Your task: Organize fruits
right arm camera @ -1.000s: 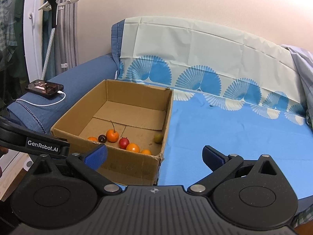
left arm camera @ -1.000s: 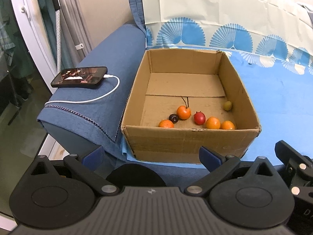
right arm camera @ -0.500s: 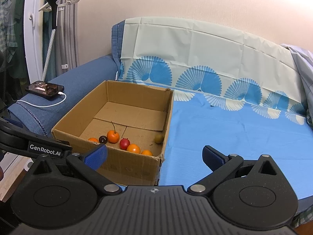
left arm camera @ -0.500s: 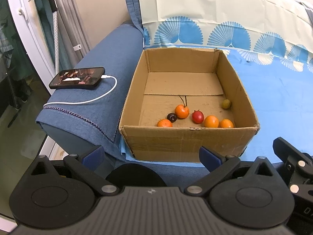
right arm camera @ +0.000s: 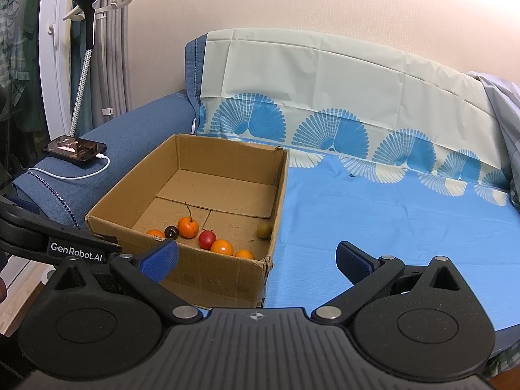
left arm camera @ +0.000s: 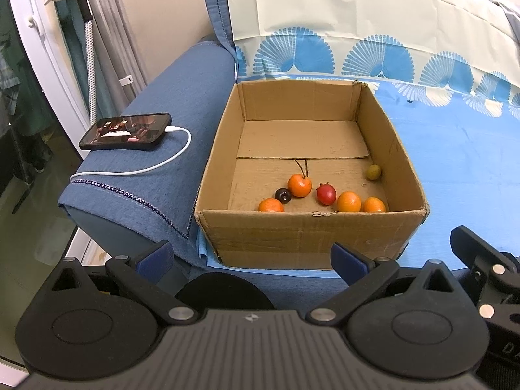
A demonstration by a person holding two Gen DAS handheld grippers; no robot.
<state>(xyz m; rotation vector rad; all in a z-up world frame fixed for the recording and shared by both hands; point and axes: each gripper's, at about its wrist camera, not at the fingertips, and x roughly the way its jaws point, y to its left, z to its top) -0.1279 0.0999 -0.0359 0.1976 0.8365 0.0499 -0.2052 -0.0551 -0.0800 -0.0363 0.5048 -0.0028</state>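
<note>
An open cardboard box (left arm camera: 305, 237) (right arm camera: 214, 276) sits on a blue sheet. Several small fruits lie along its near wall: an orange one with a stem (left arm camera: 299, 185) (right arm camera: 188, 227), a dark cherry (left arm camera: 282, 195) (right arm camera: 171, 231), a red fruit (left arm camera: 326, 194) (right arm camera: 207, 239), more orange ones (left arm camera: 348, 201) (right arm camera: 222, 247), and an olive-green one (left arm camera: 373, 172) (right arm camera: 264, 229) off to the right. My left gripper (left arm camera: 252, 256) hangs open in front of the box, holding nothing. My right gripper (right arm camera: 256, 260) is open too, over the box's near right corner, empty.
A phone (left arm camera: 126, 132) (right arm camera: 74, 147) on a white charging cable (left arm camera: 156, 165) rests on the blue sofa arm left of the box. The blue sheet (right arm camera: 390, 214) spreads bare to the right. A patterned cover (right arm camera: 325, 97) drapes the backrest. A garment steamer (right arm camera: 85, 48) stands by the wall.
Both grippers have drifted slightly back from the box, which now sits a little lower and smaller in view. The fruits have not moved. Both grippers stay open.
</note>
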